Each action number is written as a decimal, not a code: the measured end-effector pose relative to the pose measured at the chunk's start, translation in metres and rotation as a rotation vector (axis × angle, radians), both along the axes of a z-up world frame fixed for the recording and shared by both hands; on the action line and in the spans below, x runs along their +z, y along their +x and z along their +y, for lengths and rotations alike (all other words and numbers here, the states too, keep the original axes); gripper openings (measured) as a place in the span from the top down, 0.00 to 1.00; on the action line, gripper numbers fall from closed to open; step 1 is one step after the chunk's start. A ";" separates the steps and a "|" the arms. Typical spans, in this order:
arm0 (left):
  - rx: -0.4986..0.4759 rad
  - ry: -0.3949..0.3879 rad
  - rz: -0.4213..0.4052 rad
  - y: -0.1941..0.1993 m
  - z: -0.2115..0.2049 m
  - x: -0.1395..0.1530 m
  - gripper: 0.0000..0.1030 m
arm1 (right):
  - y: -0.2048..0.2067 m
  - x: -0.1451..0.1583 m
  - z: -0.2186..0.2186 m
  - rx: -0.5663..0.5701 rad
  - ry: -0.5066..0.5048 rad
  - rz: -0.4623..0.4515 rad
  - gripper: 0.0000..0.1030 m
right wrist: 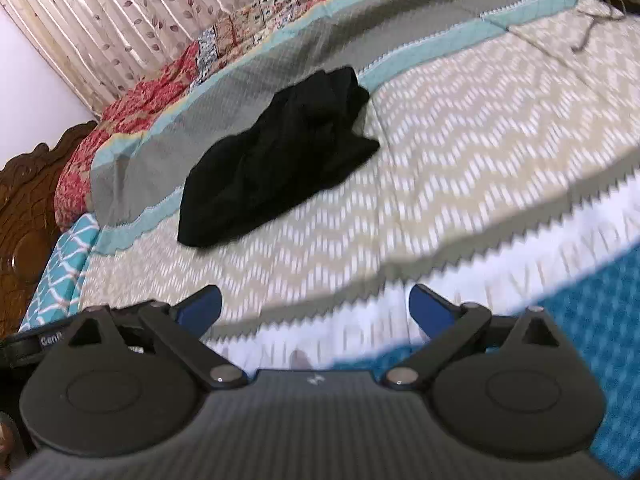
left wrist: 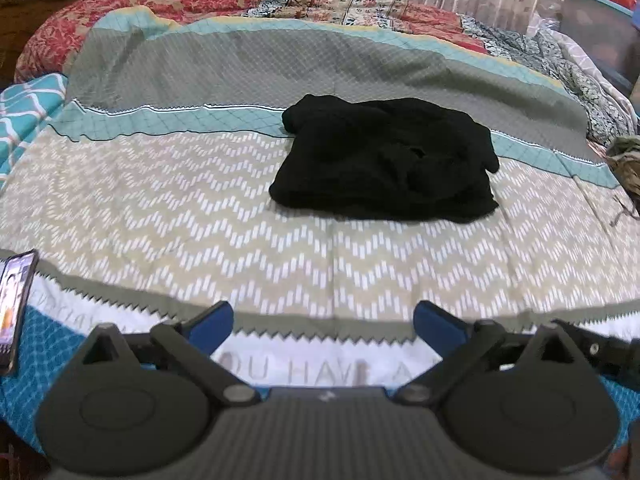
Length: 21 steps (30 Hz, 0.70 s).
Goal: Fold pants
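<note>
The left tongs stand wide with nothing between the blue fingers, hanging over the near edge of the bed; the right tongs are just as wide and empty. The black pants lie well ahead of both, folded into a thick, slightly rumpled bundle on the zigzag bedspread, their far edge on its teal band. A phone sits at the left.

Black pants lie on a beige-and-white zigzag bedspread with teal bands.
</note>
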<state>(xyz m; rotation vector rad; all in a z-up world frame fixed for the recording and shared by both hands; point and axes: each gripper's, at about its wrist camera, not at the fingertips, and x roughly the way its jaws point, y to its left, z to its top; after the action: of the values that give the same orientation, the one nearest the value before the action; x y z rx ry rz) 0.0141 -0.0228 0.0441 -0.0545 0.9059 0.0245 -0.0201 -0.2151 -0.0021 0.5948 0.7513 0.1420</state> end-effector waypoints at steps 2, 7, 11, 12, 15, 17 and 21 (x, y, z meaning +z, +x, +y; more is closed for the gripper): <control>0.002 -0.003 0.001 -0.010 0.000 0.001 0.01 | -0.009 -0.002 0.003 0.000 0.003 0.012 0.00; -0.001 0.009 -0.009 -0.030 0.001 0.005 0.00 | -0.030 -0.002 0.009 -0.002 0.000 0.017 0.00; -0.004 0.035 -0.024 -0.043 -0.001 0.009 0.00 | -0.038 0.000 0.016 0.003 -0.036 0.025 0.00; -0.003 0.039 -0.026 -0.045 -0.001 0.009 0.00 | -0.041 0.000 0.018 0.003 -0.039 0.020 0.00; 0.006 0.064 -0.042 -0.051 -0.002 0.013 0.00 | -0.048 0.004 0.024 0.010 -0.053 -0.006 0.00; 0.015 0.084 -0.051 -0.054 -0.002 0.014 0.00 | -0.052 0.008 0.028 0.015 -0.073 -0.030 0.00; 0.027 0.124 -0.060 -0.055 -0.004 0.017 0.00 | -0.055 0.012 0.034 0.020 -0.087 -0.052 0.00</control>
<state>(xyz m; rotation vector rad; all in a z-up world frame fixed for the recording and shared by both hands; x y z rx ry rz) -0.0411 -0.0265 0.0609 0.0474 0.8418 0.1033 -0.0752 -0.1815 0.0099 0.4993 0.7092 0.1419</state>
